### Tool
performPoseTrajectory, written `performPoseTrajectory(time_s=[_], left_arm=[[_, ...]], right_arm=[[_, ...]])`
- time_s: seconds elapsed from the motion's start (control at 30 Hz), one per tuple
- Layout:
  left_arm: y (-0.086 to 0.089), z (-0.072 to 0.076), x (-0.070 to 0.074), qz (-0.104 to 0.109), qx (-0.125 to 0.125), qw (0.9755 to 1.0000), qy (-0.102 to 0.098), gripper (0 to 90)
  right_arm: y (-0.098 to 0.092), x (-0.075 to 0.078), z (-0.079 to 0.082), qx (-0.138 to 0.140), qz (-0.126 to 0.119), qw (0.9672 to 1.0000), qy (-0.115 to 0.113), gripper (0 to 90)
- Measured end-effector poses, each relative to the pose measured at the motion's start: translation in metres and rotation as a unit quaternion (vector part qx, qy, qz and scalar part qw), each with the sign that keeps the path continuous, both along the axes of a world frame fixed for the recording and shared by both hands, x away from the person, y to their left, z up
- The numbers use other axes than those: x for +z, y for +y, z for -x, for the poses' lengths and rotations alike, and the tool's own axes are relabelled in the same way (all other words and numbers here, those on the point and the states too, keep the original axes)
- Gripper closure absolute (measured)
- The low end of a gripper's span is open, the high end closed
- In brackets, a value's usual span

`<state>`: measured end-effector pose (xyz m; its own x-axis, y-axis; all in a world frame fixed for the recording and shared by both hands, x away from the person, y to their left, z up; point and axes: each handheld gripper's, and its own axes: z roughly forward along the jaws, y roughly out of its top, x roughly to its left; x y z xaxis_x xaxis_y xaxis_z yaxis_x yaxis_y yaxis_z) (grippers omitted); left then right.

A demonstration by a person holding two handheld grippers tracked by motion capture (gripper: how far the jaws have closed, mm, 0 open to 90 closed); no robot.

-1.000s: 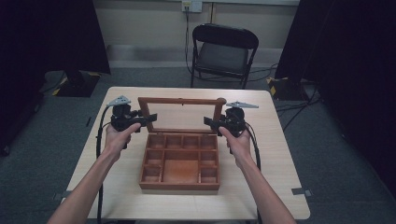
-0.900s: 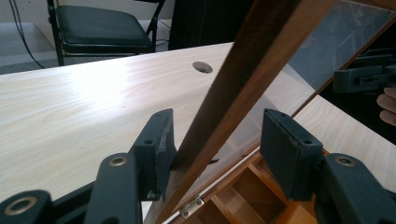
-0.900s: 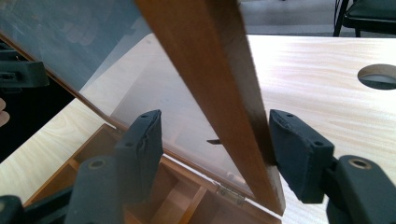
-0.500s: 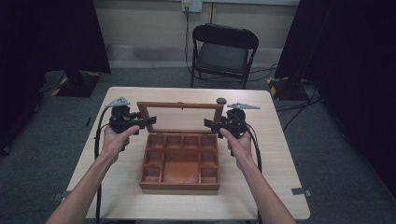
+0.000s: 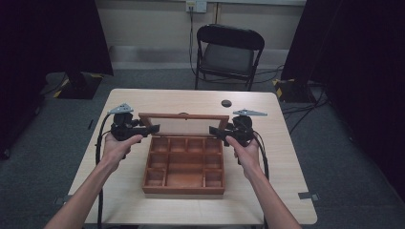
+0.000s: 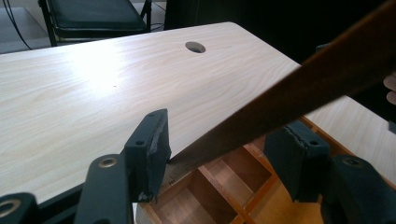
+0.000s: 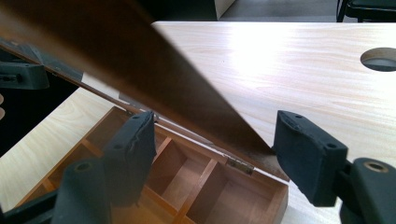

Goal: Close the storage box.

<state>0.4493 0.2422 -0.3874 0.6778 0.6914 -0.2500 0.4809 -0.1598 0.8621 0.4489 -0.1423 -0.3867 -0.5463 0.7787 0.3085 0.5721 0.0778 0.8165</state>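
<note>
High view: wooden box (image 5: pixel 184 167) sits mid-table (image 5: pixel 286 157), lid (image 5: pixel 184 125) raised on its far hinge edge, standing near upright and leaning slightly back. Lid's long axis runs left–right across the table. Left gripper (image 5: pixel 149 129) is at the lid's left end, right gripper (image 5: pixel 216 131) at its right end, each pointing inward toward the other. Both hands sit about equally near, one per end.

Left gripper view: lid edge (image 6: pixel 299 88) runs diagonally between the jaws, from the lower left to the upper right. Jaws have just been opening; there is a clear gap on the right-hand pad (image 6: pixel 299 161), while the left pad (image 6: pixel 152 151) is at or just beside the lid's lower corner. Reads as let go, nothing clamped. Box compartments (image 6: pixel 224 186) lie right below.

Right gripper view: lid (image 7: pixel 154 79) slants down between the jaws toward the hinge (image 7: pixel 238 164). Jaws have just been opening and stand apart, with both pads (image 7: pixel 303 154) off the wood. No grip.

Judgement: lid looks like it stands on its own. Next move likely turns on that left–right axis, so either hand backs straight out along it, outward from its own end, without nudging the lid.
</note>
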Motion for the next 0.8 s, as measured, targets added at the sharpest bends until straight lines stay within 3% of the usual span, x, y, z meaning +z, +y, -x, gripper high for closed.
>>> performPoseTrajectory(time_s=[0.13, 0.37, 0.5, 0.6, 0.8], left_arm=[[0.001, 0.003, 0.000, -0.009, -0.011, 0.9999, 0.000, 40.2], [0.000, 0.012, -0.001, -0.025, -0.018, 0.9995, -0.003, 38.6], [0.001, 0.015, -0.004, -0.023, -0.017, 0.9996, 0.001, 36.7], [0.001, 0.017, -0.003, -0.030, -0.016, 0.9994, 0.003, 34.9], [0.006, 0.022, -0.006, -0.021, -0.008, 0.9997, 0.011, 28.6]], right_arm=[[-0.001, -0.001, 0.004, 0.003, 0.004, 1.0000, -0.002, 28.8], [0.003, -0.005, 0.018, 0.008, 0.029, 0.9992, -0.027, 26.1], [0.000, -0.006, 0.019, 0.006, 0.015, 0.9998, -0.010, 21.5], [-0.002, -0.007, 0.020, 0.004, 0.018, 0.9998, -0.007, 20.7], [-0.005, -0.009, 0.025, 0.002, 0.020, 0.9998, -0.005, 20.9]])
